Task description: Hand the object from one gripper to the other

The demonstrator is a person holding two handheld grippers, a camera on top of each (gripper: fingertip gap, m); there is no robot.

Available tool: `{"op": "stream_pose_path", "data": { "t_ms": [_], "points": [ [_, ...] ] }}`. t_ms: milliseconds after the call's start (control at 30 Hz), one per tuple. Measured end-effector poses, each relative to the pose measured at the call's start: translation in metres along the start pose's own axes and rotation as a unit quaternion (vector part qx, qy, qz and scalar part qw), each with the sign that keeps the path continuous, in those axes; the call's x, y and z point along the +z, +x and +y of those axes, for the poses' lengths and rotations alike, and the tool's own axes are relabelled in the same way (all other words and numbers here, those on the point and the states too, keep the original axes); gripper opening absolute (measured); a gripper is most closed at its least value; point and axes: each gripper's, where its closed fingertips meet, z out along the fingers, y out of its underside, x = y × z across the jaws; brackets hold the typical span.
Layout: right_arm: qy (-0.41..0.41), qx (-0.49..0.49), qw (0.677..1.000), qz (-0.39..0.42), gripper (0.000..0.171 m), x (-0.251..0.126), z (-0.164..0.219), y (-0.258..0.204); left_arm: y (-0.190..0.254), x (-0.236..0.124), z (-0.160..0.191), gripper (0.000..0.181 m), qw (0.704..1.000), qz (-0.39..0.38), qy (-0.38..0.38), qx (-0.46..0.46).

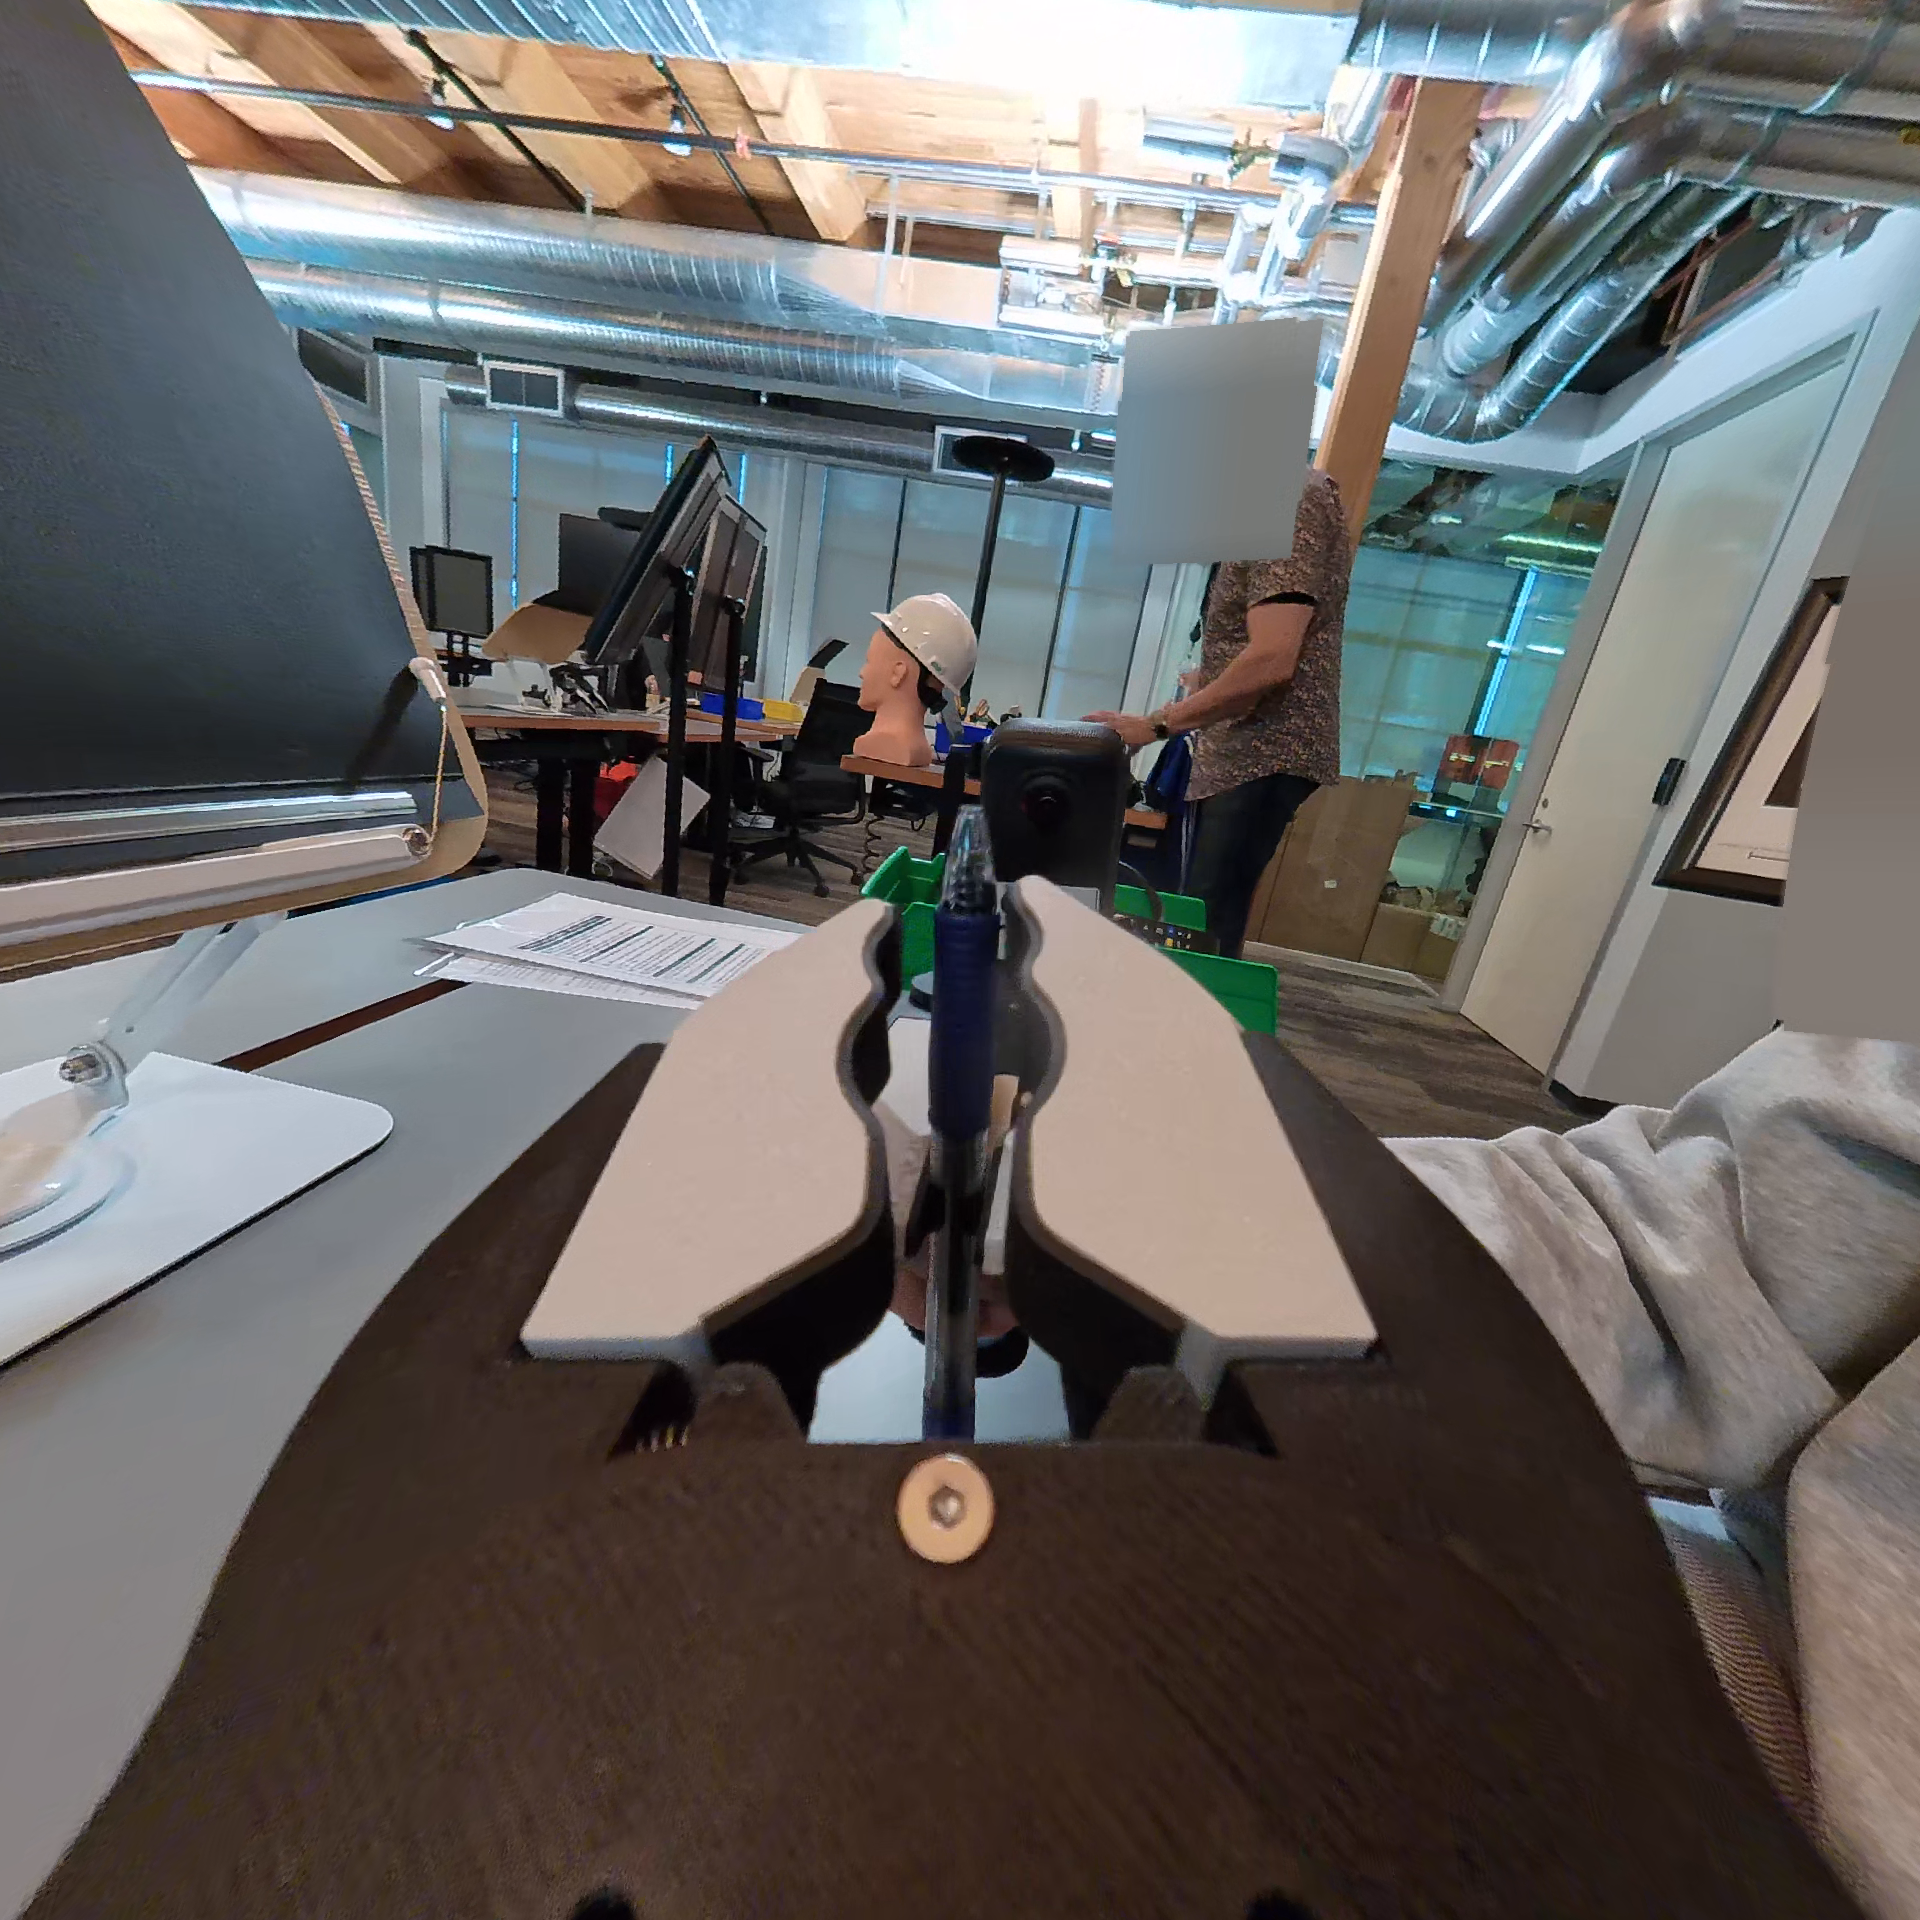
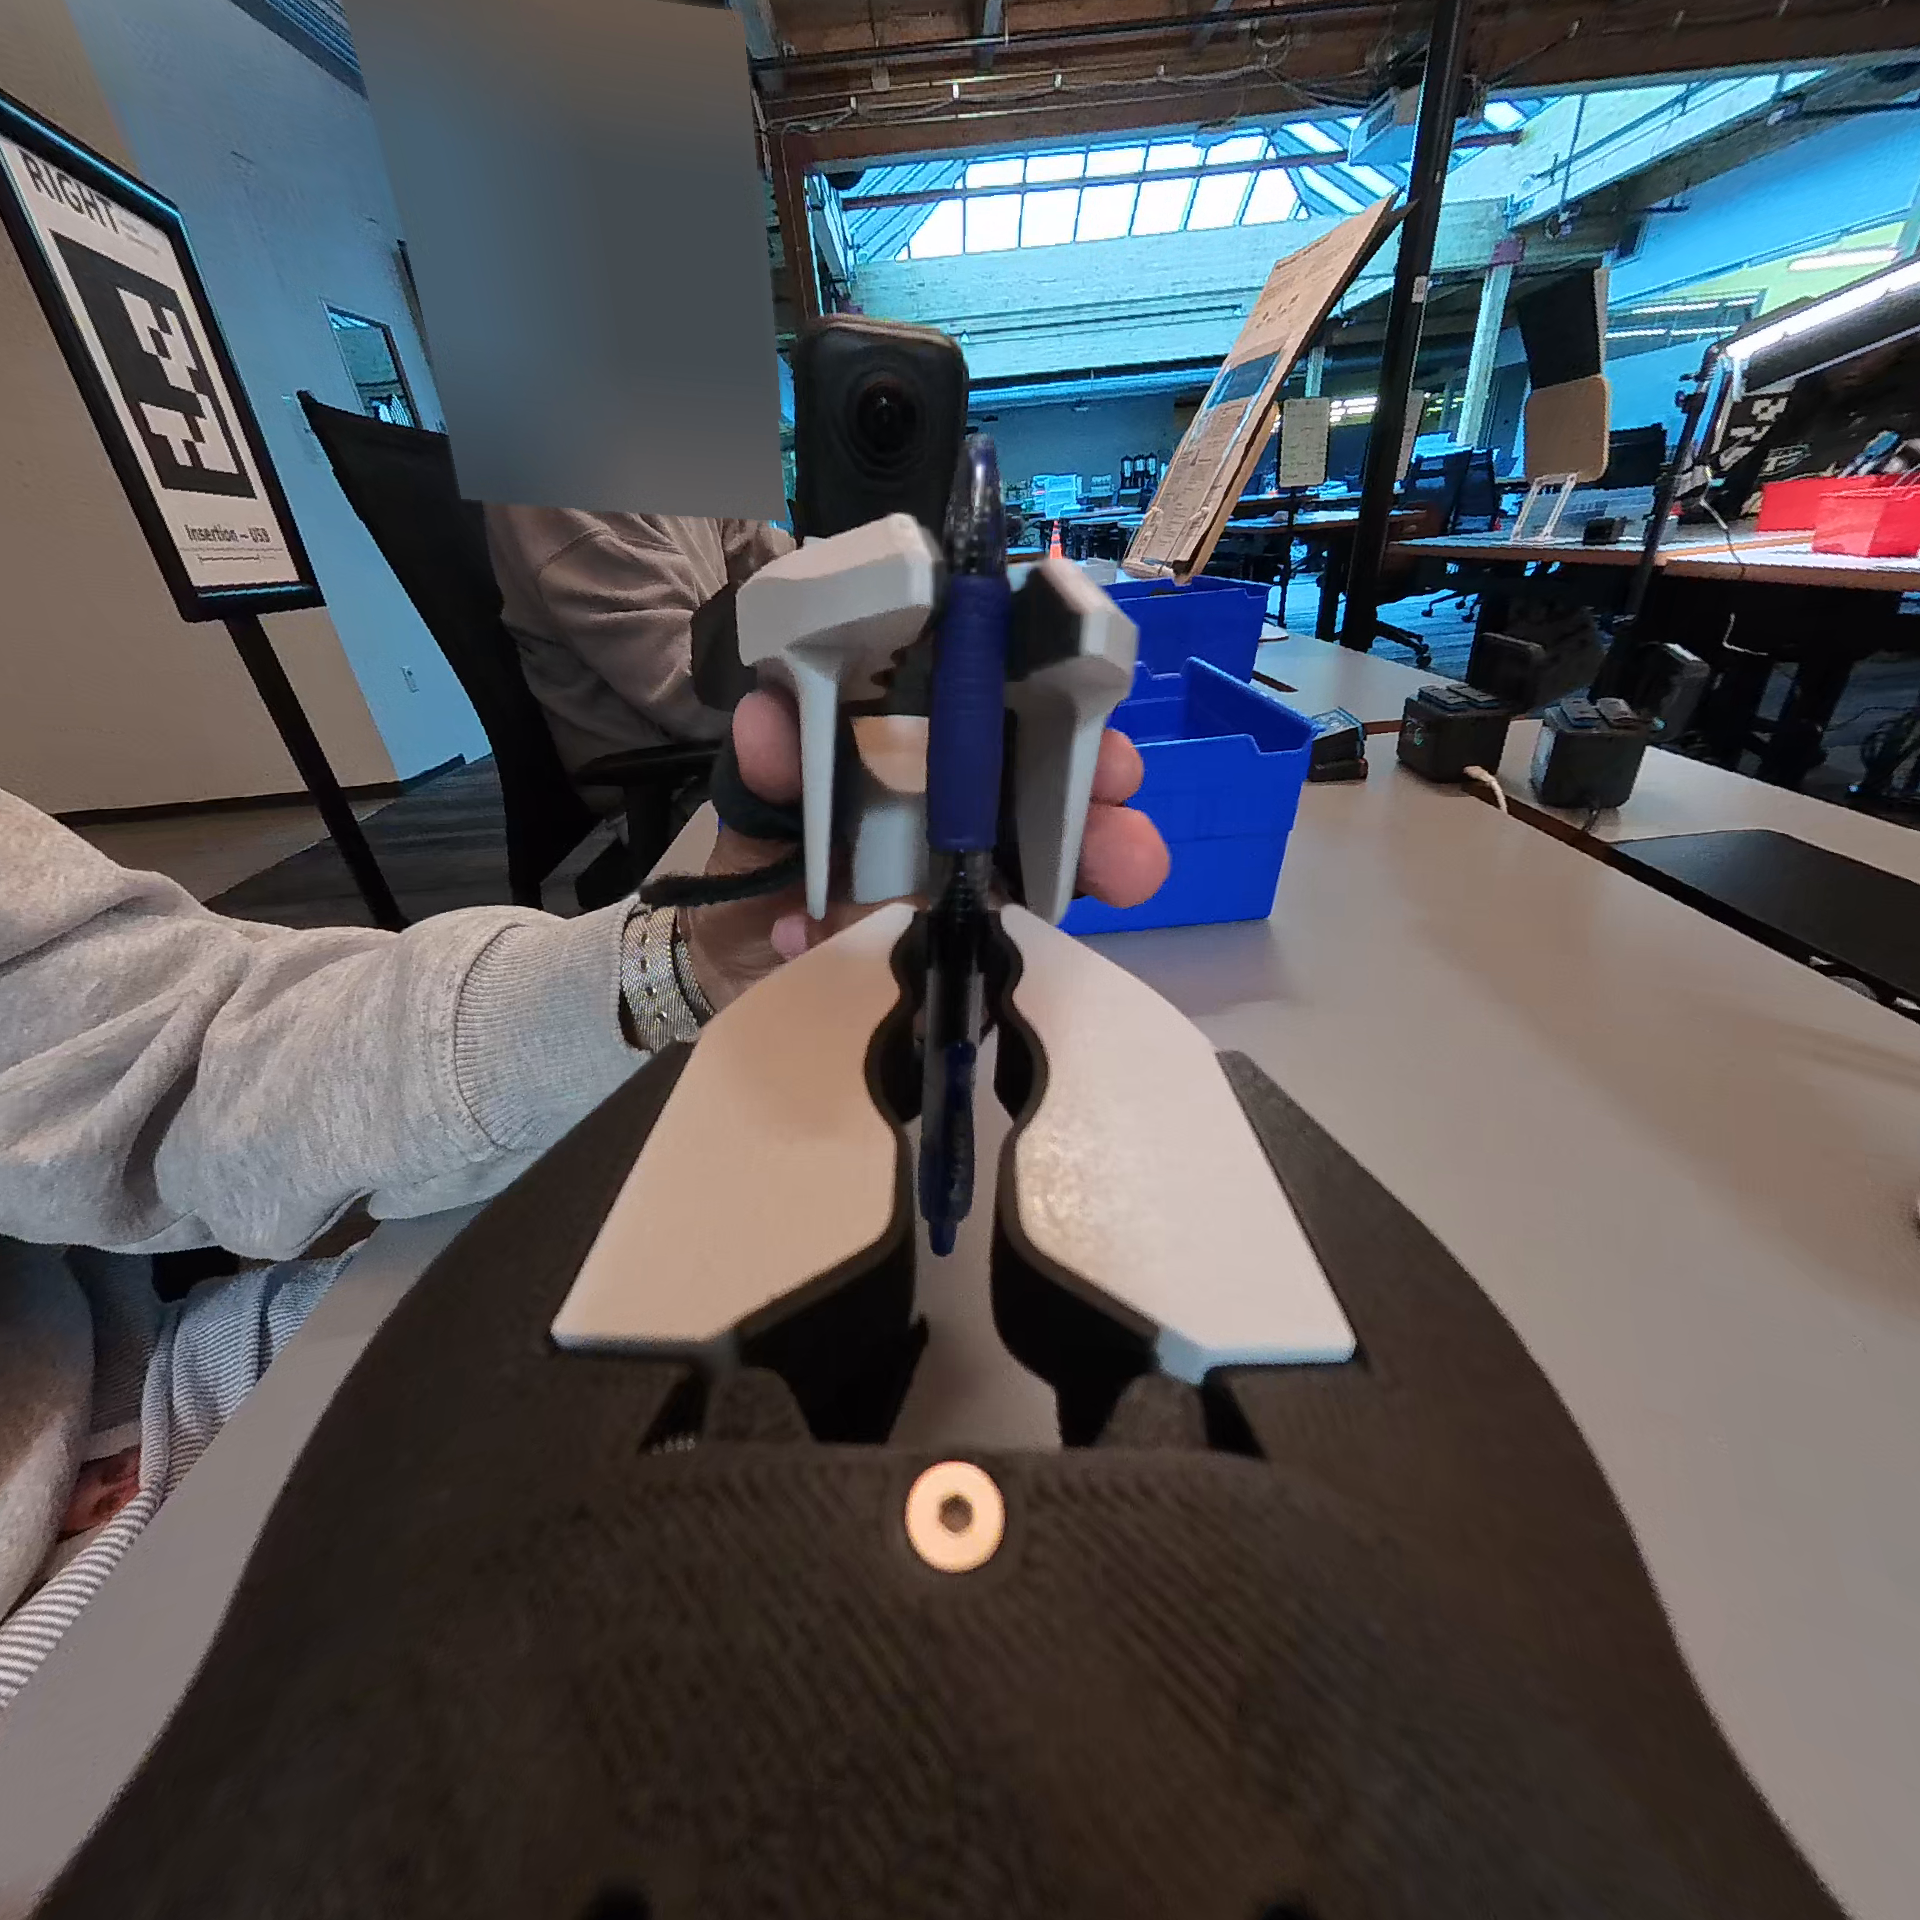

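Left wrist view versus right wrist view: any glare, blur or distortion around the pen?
Left wrist view: pen sharp; blown-out ceiling light; fisheye bends the edges. Right wrist view: pen slightly soft, skylights bright, left gripper readable.

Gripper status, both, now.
Left gripper: shut on the blue pen, clamped at its rubber grip.
Right gripper: closed around the same pen's lower barrel; both hold it mid-handover.
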Motion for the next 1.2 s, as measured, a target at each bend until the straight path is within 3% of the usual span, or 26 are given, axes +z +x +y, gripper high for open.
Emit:
{"op": "stream_pose_path", "data": {
  "t_ms": [133, 200, 667, 867, 1200],
  "points": [
    [0.025, 0.005, 1.0, 0.006, 0.01, -0.007, -0.01, 0.003, -0.001, -0.001, -0.002, 0.045, 1.0, -0.001, 0.007, -0.006],
    [0.039, 0.007, 0.999, 0.014, 0.01, -0.013, -0.016, 0.006, -0.001, -0.001, -0.002, 0.049, 1.0, 0.001, 0.009, -0.01],
    [0.068, 0.012, 0.997, 0.041, 0.01, -0.044, -0.042, 0.015, 0.002, 0.019, 0.069, 0.04, 0.985, 0.019, -0.17, -0.027],
    [0.068, 0.002, 0.997, 0.039, 0.01, -0.043, -0.046, 0.01, 0.004, 0.023, 0.071, 0.014, 0.985, 0.019, -0.17, -0.024],
    [0.061, 0.001, 0.998, 0.026, 0.01, -0.038, -0.045, 0.004, 0.009, 0.024, 0.078, 0.01, 0.982, 0.031, -0.187, -0.006]
  ]
}}
